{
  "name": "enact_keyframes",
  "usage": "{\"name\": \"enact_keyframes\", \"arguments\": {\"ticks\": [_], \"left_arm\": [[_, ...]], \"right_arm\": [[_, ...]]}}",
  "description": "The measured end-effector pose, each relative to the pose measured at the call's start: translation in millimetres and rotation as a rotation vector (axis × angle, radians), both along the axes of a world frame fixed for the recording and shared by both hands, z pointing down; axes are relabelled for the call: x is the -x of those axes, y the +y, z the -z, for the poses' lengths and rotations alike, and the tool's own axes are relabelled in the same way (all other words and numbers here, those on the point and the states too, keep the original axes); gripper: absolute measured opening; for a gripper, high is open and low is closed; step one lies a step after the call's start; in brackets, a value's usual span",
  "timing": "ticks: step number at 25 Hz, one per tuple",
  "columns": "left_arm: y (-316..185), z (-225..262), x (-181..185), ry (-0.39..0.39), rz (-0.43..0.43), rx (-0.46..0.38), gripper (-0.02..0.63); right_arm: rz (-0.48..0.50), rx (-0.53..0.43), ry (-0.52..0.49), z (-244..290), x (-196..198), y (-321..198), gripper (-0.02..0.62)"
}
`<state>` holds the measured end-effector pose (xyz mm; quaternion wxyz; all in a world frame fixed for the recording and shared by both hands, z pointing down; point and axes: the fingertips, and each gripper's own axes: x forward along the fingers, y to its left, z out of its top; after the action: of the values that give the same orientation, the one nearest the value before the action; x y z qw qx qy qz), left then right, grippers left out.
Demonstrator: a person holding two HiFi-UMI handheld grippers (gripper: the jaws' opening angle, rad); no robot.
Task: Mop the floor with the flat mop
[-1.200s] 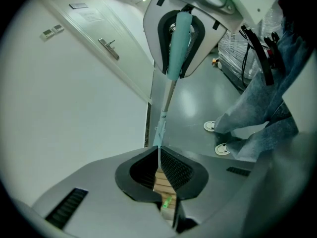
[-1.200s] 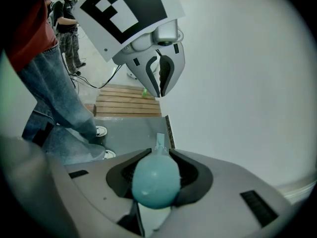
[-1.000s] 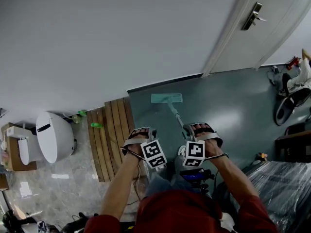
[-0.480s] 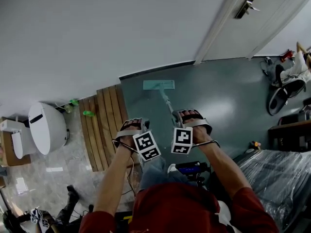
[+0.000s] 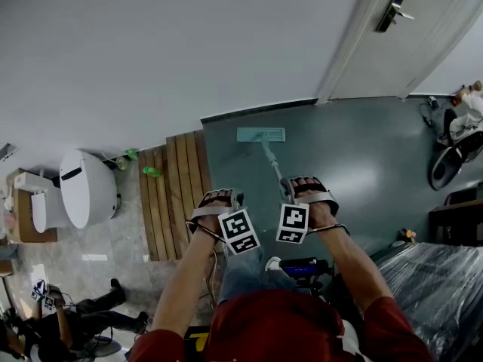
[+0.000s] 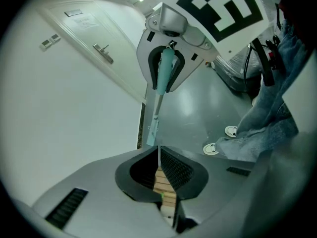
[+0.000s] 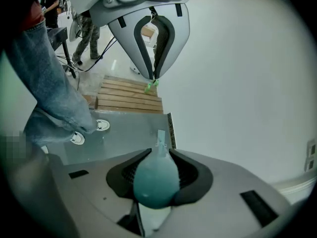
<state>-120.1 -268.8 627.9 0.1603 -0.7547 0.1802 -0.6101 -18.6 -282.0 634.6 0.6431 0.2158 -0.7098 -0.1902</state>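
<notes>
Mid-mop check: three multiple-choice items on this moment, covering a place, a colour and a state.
1. The mop head lies: A on the wooden slats; B on the grey floor near the wall; C beside the toilet.
2. The mop head is: A teal; B red; C black.
3. The right tongs are: A open and empty; B shut on the mop handle; C out of view.

Answers: B, since it sits on grey floor at the wall's foot. A, since its pad is teal. B, since the handle's end fills the tongs.

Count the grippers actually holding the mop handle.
1: the right gripper is shut on the teal mop handle. The left gripper, shut beside it, holds nothing.
</notes>
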Motion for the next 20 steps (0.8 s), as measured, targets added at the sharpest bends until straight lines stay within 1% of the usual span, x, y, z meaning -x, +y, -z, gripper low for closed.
{"name": "enact_keyframes", "arguments": {"ticks": [4,11,20], "left_arm": [[22.8,1.6,-6.4,-0.006,0.013,-0.005,0.03],[53.8,7.3,-5.4,-0.015,0.04,-0.006,0.029],[96.9,10.0,-25.3,-0.009,0.036,-0.008,0.029]], "right_arm": [[0.009,-0.005,0.0,-3.4,-8.5,19.1,0.121],[0.022,-0.01,-0.003,-1.8,-11.6,45.9,0.121],[0.018,-0.016,-0.011,-2.5,-26.9,87.7,0.12]]}}
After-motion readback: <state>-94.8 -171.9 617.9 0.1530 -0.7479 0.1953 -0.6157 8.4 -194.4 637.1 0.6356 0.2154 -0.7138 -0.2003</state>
